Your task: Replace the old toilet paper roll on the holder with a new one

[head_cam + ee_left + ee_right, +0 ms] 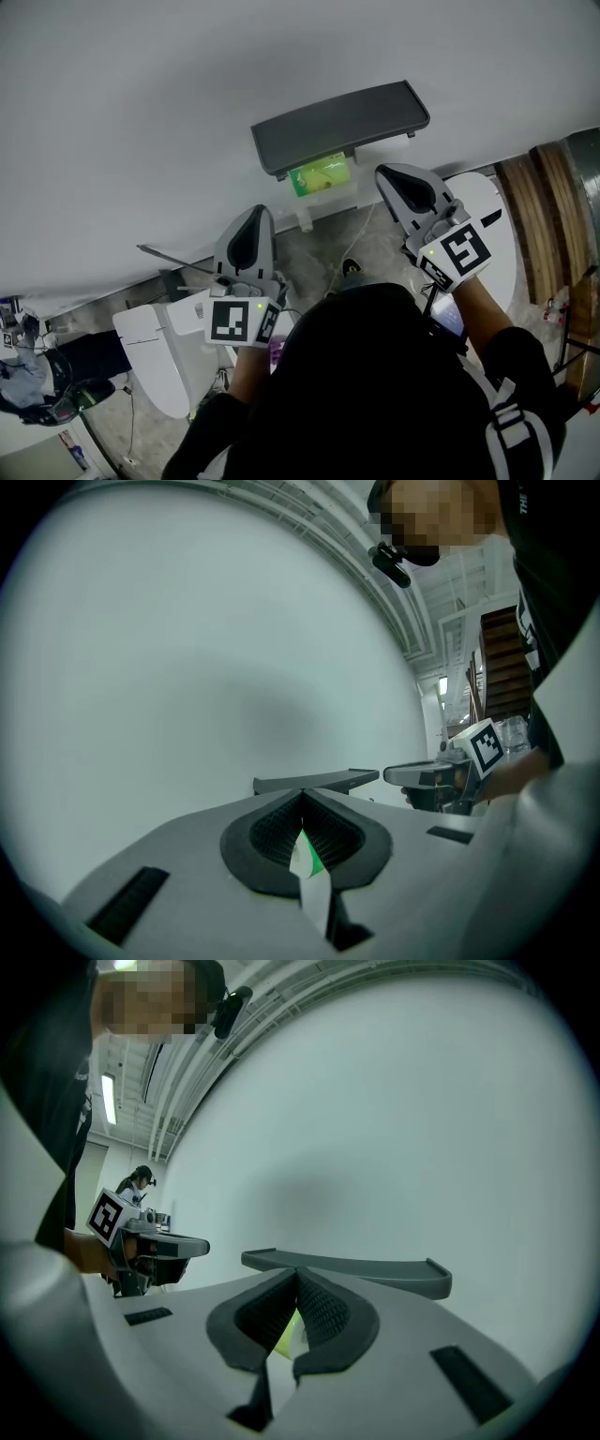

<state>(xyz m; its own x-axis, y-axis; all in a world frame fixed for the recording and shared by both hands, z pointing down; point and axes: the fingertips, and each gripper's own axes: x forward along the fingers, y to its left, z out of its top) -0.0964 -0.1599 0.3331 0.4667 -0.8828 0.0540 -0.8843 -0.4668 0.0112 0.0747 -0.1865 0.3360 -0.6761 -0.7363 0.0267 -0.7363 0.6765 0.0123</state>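
Both claws point level at the white wall (141, 103). The left claw (254, 214) and the right claw (386, 176) are each pressed together on nothing. The green-wrapped roll (319, 174) sits under the grey holder (337, 122), just beside the right claw

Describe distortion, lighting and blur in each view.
Head view: soft, even light; the wall looks bowed; the grey holder shelf is sharp. Left gripper view: strong fisheye, black corners, ceiling beams curved. Right gripper view: same fisheye and dark rim; a ceiling lamp glares at upper left.
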